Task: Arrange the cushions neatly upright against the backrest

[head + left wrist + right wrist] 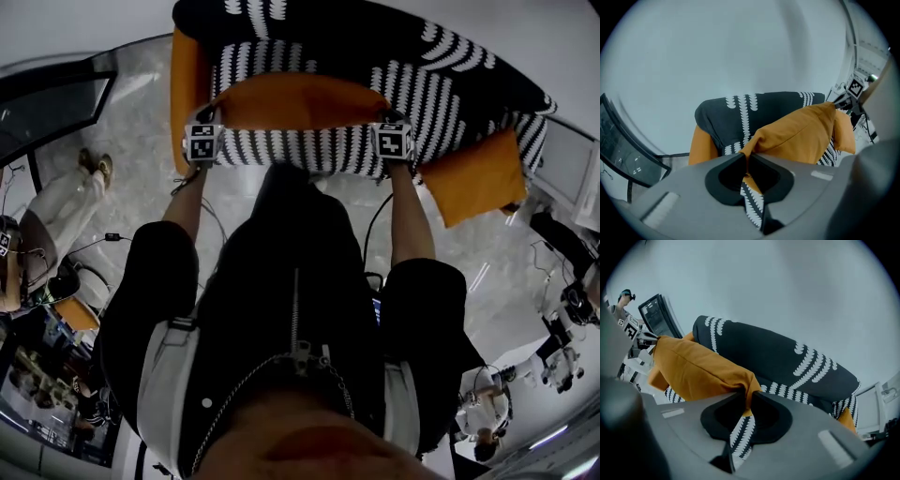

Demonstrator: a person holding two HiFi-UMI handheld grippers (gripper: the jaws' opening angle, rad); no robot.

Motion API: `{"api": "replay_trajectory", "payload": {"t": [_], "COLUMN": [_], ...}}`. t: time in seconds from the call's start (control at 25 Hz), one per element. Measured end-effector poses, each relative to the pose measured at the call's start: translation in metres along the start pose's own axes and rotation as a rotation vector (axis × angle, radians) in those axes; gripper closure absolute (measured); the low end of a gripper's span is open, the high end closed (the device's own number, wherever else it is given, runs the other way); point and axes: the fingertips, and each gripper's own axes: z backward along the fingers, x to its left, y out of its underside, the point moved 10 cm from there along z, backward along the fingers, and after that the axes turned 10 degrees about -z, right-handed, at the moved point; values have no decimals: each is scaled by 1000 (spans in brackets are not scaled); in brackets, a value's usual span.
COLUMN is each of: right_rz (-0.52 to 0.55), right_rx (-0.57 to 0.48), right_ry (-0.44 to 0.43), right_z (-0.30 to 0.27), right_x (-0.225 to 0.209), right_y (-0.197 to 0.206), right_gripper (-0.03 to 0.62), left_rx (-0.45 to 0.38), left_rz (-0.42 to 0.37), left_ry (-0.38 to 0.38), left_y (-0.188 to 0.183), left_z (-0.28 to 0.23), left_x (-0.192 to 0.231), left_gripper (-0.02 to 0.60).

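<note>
An orange square fabric cushion (300,98) is held up in the air over the front of a black fabric sofa with white stripes (441,122), stretched between the two grippers. One upper corner is pinched between the closed jaws of the left gripper (744,158), the other between those of the right gripper (746,399). A second orange cushion (187,80) is stood at the sofa's left end. A third orange cushion (473,178) is tilted off its right front edge.
</note>
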Motion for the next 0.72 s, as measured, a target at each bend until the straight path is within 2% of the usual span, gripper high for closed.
{"api": "replay_trajectory", "payload": {"t": [0.16,0.32,0.4,0.56,0.72], "right_rz": [-47,-96,-126,-158,-176], "right_rx": [3,25,11,-5,9], "right_ry": [8,35,44,65,73], "right_z": [-18,-38,-45,-57,-65], "right_x": [-17,-23,-24,-26,-27], "right_y": [-46,-73,-88,-114,-130], "right_gripper": [548,548,546,543,531], "left_rx": [-18,-5,2,4,-10], "left_rz": [28,-45,-73,-77,-69], "left_ry": [12,9,14,27,5], "left_y": [-49,-85,-95,-107,-116], "left_z": [-34,-69,-83,-102,-111], "left_x": [25,51,61,77,89], "left_gripper": [549,549,549,546,537]}}
